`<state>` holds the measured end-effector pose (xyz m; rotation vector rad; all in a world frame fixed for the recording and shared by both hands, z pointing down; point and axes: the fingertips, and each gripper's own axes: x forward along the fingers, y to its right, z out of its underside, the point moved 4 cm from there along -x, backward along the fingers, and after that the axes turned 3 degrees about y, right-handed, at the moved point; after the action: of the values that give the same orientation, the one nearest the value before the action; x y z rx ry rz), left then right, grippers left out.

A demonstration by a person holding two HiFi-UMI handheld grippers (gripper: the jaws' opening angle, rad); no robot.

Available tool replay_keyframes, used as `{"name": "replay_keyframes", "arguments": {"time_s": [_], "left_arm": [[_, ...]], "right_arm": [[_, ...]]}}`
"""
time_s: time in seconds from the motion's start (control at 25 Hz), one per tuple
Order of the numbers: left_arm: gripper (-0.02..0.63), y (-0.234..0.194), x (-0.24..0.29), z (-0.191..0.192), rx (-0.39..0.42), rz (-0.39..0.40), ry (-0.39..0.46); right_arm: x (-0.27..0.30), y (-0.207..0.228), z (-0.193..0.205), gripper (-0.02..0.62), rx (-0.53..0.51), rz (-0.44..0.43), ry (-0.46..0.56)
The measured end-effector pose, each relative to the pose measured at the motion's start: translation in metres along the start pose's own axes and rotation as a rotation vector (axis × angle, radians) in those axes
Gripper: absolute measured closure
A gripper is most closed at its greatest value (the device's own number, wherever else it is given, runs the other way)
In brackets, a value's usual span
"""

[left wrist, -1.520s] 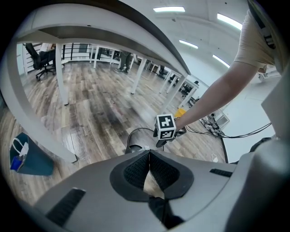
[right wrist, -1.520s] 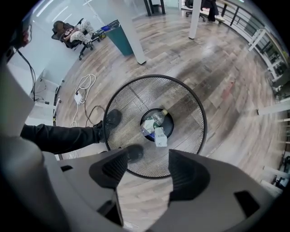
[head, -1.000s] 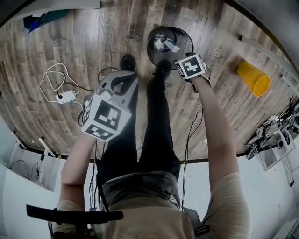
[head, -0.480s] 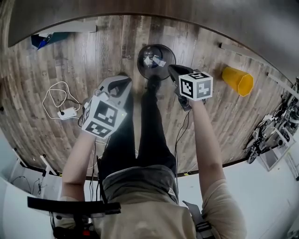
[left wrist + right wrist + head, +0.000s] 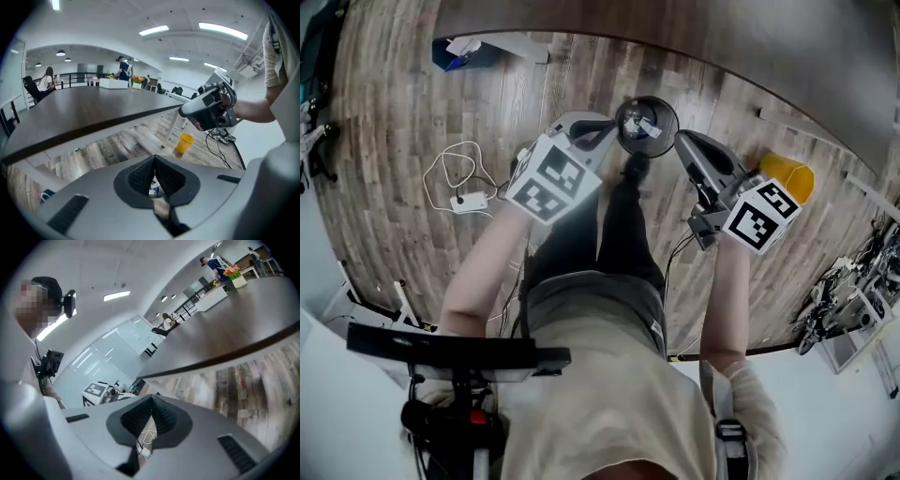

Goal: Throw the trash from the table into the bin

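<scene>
The black round bin (image 5: 647,127) stands on the wood floor by the person's feet, with pale trash lying in it. A sliver of the bin (image 5: 153,191) shows below the jaws in the left gripper view. My left gripper (image 5: 598,127) hangs just left of the bin, shut and empty (image 5: 153,165). To the bin's right, my right gripper (image 5: 685,142) is raised; it is also shut with nothing in it (image 5: 152,405). The dark table (image 5: 694,33) runs along the top and no trash shows on the part in view (image 5: 79,115).
A yellow cup (image 5: 788,174) lies on the floor right of the bin. A white cable with a plug block (image 5: 459,199) lies at the left, and a blue object (image 5: 450,52) lies by the table's far end. Equipment and wires (image 5: 848,300) crowd the right edge.
Both grippers have risen away from the floor. The right one was pointing down over the bin and now stands higher, tipped more level, right of it. The bin looks smaller and farther.
</scene>
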<state>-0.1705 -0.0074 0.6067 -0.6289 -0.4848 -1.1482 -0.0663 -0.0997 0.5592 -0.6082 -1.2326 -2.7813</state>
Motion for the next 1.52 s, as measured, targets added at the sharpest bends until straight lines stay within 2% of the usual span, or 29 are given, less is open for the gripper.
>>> {"name": "replay_keyframes", "arguments": {"time_s": [0.12,0.28,0.4,0.48,0.56,0.68,0.84,0.96,1.12,1.24,1.32,1.52], "left_arm": [[0.592,-0.002,-0.021,-0.039,0.054,-0.018,0.044],[0.592,0.023,-0.078,-0.08,0.165,-0.036,0.094],[0.592,0.046,-0.121,-0.11,0.268,-0.056,0.127],[0.592,0.051,-0.132,-0.124,0.285,-0.059,0.149],[0.592,0.05,-0.135,-0.133,0.274,-0.055,0.172],[0.592,0.051,-0.139,-0.143,0.254,-0.042,0.193],[0.592,0.058,-0.136,-0.152,0.235,-0.013,0.222],[0.592,0.061,-0.138,-0.162,0.198,0.011,0.251],[0.593,0.061,-0.138,-0.186,0.232,0.01,0.287],[0.592,0.061,-0.14,-0.205,0.254,0.005,0.307],[0.592,0.082,-0.139,-0.213,0.277,0.003,0.305],[0.593,0.192,-0.122,-0.239,0.337,-0.014,0.299]], "right_arm": [[-0.017,-0.032,-0.038,0.58,-0.088,-0.014,0.031],[-0.052,-0.095,-0.052,0.58,-0.234,-0.001,-0.005],[-0.078,-0.141,-0.053,0.58,-0.463,0.061,-0.114],[-0.089,-0.152,-0.055,0.58,-0.579,0.113,-0.153],[-0.094,-0.157,-0.063,0.58,-0.583,0.122,-0.11],[-0.094,-0.167,-0.084,0.58,-0.523,0.084,-0.003],[-0.102,-0.191,-0.1,0.58,-0.536,0.039,0.071],[-0.11,-0.21,-0.1,0.58,-0.569,0.032,0.091],[-0.122,-0.213,-0.099,0.58,-0.632,0.083,0.079],[-0.129,-0.208,-0.105,0.58,-0.641,0.106,0.095],[-0.149,-0.21,-0.102,0.58,-0.645,0.104,0.119],[-0.258,-0.213,-0.078,0.58,-0.673,0.077,0.182]]}}
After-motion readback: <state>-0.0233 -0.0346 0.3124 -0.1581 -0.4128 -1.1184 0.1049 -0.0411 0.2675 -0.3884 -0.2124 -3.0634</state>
